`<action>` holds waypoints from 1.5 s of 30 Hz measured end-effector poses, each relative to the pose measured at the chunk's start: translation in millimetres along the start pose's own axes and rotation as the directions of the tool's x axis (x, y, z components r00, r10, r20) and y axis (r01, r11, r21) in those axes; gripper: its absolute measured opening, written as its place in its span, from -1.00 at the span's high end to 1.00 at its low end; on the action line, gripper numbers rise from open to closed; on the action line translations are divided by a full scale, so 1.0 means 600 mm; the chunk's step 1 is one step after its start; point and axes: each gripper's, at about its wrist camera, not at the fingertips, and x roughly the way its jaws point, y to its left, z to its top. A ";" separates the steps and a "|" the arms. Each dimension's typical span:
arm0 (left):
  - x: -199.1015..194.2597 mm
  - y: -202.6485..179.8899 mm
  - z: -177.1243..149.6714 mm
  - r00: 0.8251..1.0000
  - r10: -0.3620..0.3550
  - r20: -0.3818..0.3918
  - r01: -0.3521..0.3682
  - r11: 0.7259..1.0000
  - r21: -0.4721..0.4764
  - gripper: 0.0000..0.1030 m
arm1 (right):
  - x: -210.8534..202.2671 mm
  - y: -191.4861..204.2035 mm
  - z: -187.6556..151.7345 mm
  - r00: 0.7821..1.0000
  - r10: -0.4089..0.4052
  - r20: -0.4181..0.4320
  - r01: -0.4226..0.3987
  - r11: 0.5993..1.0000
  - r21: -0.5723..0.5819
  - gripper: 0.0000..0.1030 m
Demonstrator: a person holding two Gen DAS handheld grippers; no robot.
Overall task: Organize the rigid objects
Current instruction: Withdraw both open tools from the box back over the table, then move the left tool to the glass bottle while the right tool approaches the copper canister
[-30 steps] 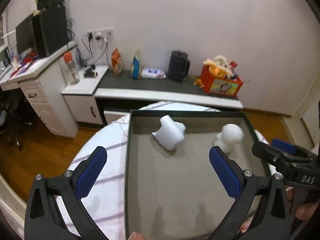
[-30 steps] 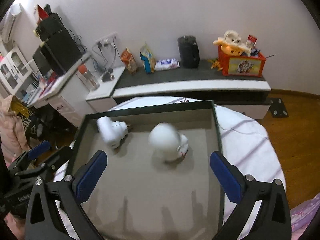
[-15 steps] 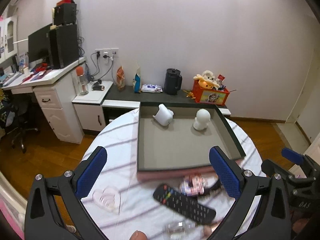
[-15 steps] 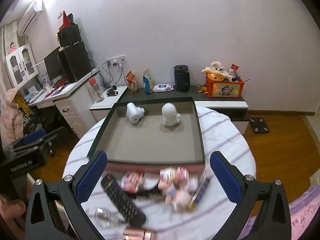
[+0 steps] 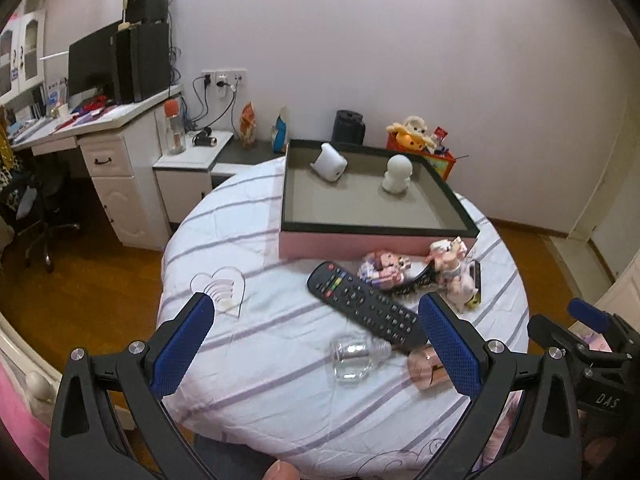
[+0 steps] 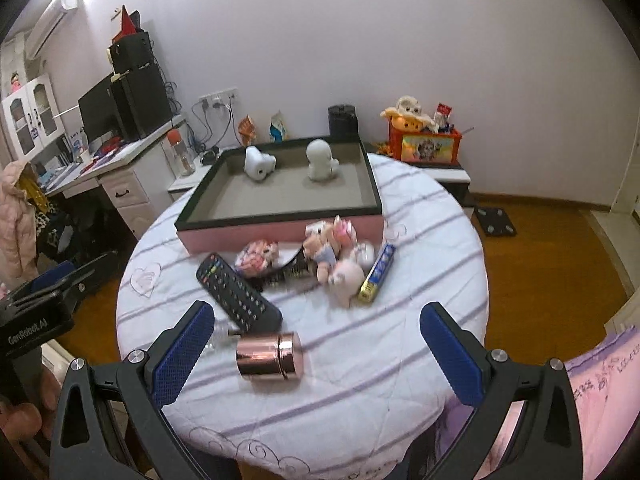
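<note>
A pink box with a dark rim (image 5: 372, 242) (image 6: 280, 232) stands at the far side of the round table. Inside it are a white camera-like gadget (image 5: 329, 162) (image 6: 258, 164) and a white round figure (image 5: 397, 174) (image 6: 320, 160). In front of the box lie a black remote (image 5: 362, 306) (image 6: 236, 294), a copper tin (image 6: 270, 356) (image 5: 422, 366), a clear glass (image 5: 356, 360), small toy figures (image 6: 328, 248) (image 5: 450, 272) and a blue-yellow battery pack (image 6: 378, 274). My left gripper (image 5: 316, 342) and right gripper (image 6: 314, 348) are both open and empty above the table's near edge.
The table has a white striped cloth (image 5: 280, 320). A white desk with a monitor (image 5: 104, 64) stands at the left. A low shelf by the wall holds a black kettle (image 5: 347, 128) and an orange toy box (image 6: 426, 146). Wooden floor surrounds the table.
Both grippers have pulled back and up from over the box to the near edge of the table. The loose things in front of the box have come into view.
</note>
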 end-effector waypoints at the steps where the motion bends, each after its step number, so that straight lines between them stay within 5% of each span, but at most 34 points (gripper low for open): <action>1: 0.000 -0.001 -0.002 1.000 -0.006 -0.001 0.006 1.000 -0.001 -1.00 | 0.001 0.001 -0.001 1.000 0.000 -0.001 0.000 1.000 -0.001 -1.00; 18: 0.086 -0.011 -0.058 0.993 0.021 -0.113 -0.013 0.998 0.069 -1.00 | 0.072 0.033 -0.058 0.989 0.037 -0.143 -0.044 0.998 -0.048 -1.00; 31: 0.174 -0.021 -0.098 0.964 -0.072 -0.256 0.089 0.995 0.054 -0.99 | 0.129 0.036 -0.089 0.981 0.005 -0.196 -0.024 0.995 -0.092 -1.00; 45: 0.211 -0.029 -0.093 0.974 -0.067 -0.214 0.092 0.990 0.105 -0.98 | 0.156 0.042 -0.099 0.988 0.040 -0.150 -0.058 0.991 -0.119 -0.84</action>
